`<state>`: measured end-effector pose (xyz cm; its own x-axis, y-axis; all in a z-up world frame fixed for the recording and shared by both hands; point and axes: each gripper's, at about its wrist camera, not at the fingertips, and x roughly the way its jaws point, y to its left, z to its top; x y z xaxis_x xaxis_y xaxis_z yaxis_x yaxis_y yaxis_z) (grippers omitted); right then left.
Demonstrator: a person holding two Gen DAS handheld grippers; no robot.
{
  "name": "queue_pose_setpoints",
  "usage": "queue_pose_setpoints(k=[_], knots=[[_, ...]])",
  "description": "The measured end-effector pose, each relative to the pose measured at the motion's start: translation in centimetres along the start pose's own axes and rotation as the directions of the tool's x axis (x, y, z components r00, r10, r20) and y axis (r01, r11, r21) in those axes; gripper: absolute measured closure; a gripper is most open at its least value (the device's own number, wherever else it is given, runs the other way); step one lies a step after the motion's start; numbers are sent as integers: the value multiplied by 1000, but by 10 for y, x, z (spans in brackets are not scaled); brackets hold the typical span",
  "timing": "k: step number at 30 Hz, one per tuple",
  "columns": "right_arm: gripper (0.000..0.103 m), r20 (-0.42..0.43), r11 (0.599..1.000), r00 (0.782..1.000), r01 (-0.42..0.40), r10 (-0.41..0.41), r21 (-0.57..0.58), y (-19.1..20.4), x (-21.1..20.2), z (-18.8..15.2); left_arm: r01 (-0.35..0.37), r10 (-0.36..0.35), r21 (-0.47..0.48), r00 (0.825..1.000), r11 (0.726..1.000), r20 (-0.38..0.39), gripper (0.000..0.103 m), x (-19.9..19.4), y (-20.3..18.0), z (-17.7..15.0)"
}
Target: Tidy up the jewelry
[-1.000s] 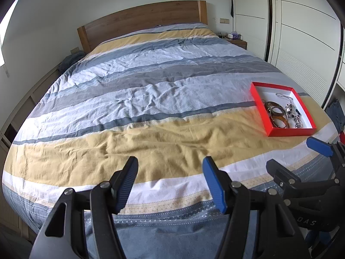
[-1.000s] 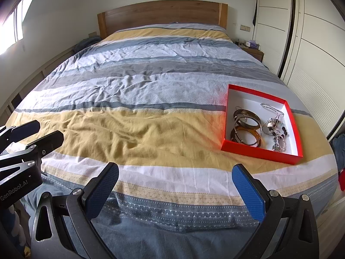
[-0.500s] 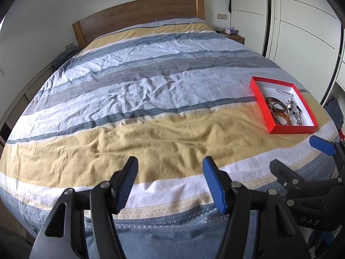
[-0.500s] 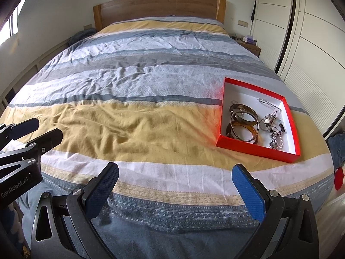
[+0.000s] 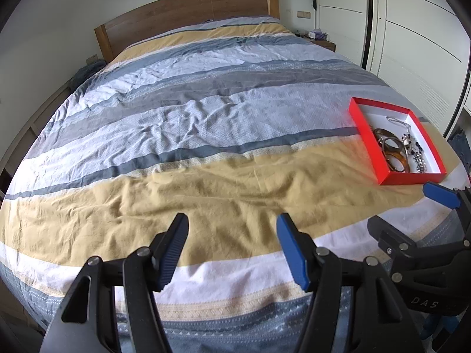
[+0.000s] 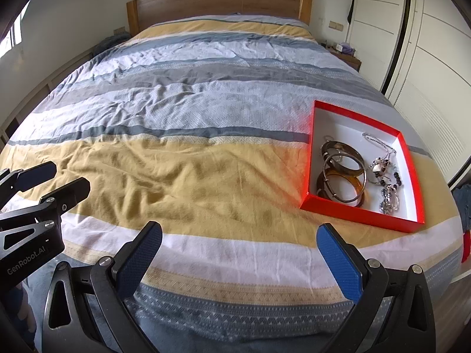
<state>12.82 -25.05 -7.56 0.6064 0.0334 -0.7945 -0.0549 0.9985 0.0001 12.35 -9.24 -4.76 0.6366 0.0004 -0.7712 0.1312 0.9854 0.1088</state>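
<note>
A shallow red box (image 6: 308, 158) with a white inside lies on the striped bedspread (image 6: 188, 153), at the right near the foot of the bed. In it are several brown and metal bangles (image 6: 341, 173) and a tangle of beaded necklaces (image 6: 385, 176). My right gripper (image 6: 240, 232) hovers open and empty over the foot of the bed, to the box's lower left. In the left wrist view the box (image 5: 365, 129), bangles (image 5: 391, 150) and necklaces (image 5: 415, 150) sit far right. My left gripper (image 5: 232, 235) is open and empty over the yellow stripe. The right gripper (image 5: 412, 211) shows beside it.
A wooden headboard (image 6: 217, 3) closes the far end of the bed. White wardrobe doors (image 6: 412, 58) run along the right side, with a nightstand (image 6: 347, 56) at the far corner. A low shelf (image 5: 26, 135) lines the left wall. The left gripper (image 6: 61, 181) shows at the left edge.
Both grippers have moved forward over the foot of the bed, so the red box looks nearer and larger. Both stay open and empty.
</note>
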Motion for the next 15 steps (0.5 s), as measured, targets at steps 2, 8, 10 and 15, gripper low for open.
queue_pose_setpoints(k=[2,8,10,15], knots=[[0,-9,1000,1000,4,-4,-5,-1,7,0,-2,2,2,1000,1000,-6,43,6,-2,2],[0,-22,1000,1000,-2,2,6,-7,24,2,-11,11,0,1000,1000,-23,43,23,-4,7],[0,-26,1000,1000,-4,5,9,-9,29,3,-13,13,-2,1000,1000,-26,43,27,-5,8],[0,-35,1000,999,-9,9,14,-10,37,5,-13,13,-6,999,1000,-33,43,35,-5,10]])
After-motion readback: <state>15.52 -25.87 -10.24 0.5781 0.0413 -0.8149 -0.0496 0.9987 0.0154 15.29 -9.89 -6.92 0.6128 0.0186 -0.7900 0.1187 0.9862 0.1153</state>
